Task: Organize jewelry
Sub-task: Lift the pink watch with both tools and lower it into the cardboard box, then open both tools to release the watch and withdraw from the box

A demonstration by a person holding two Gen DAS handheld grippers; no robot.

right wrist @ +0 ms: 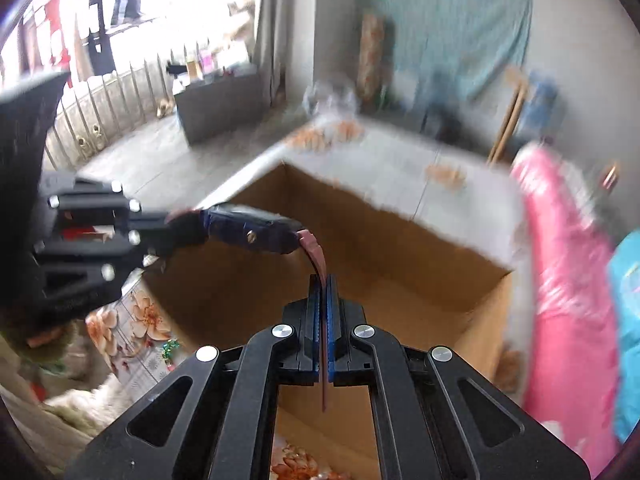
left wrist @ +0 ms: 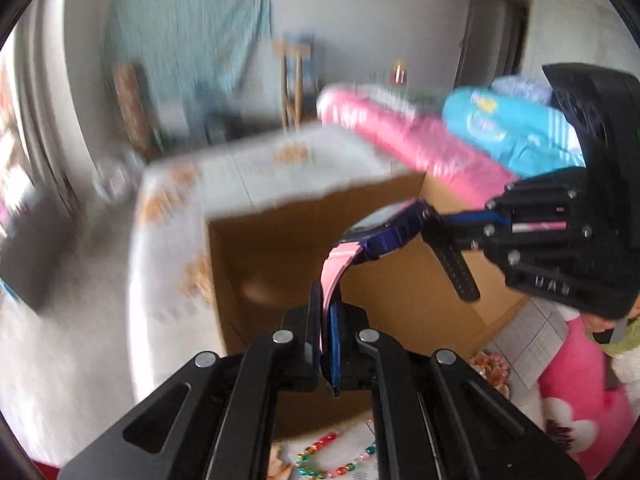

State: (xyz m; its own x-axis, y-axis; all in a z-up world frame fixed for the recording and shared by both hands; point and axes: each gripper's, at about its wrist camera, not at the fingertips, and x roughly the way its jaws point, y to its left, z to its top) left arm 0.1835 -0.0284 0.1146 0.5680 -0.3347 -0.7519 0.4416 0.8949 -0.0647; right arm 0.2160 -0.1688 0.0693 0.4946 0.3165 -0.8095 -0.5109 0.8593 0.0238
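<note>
A watch (left wrist: 384,232) with a dark purple body and pink straps hangs stretched between my two grippers, above an open cardboard box (left wrist: 280,248). My left gripper (left wrist: 330,304) is shut on one pink strap at the bottom of the left wrist view. My right gripper (left wrist: 436,228) comes in from the right, shut on the watch's other end, and a dark perforated strap tail (left wrist: 458,272) hangs below it. In the right wrist view my right gripper (right wrist: 323,284) pinches a pink strap, the watch body (right wrist: 256,232) sits to its left, and my left gripper (right wrist: 172,232) grips the far end.
The box (right wrist: 400,248) stands on a table with a floral cloth (right wrist: 132,320). A colourful bead necklace (left wrist: 320,460) and a pale bead bracelet (left wrist: 490,364) lie near the box's front. Pink bedding (left wrist: 420,140) lies to the right. The picture is motion-blurred.
</note>
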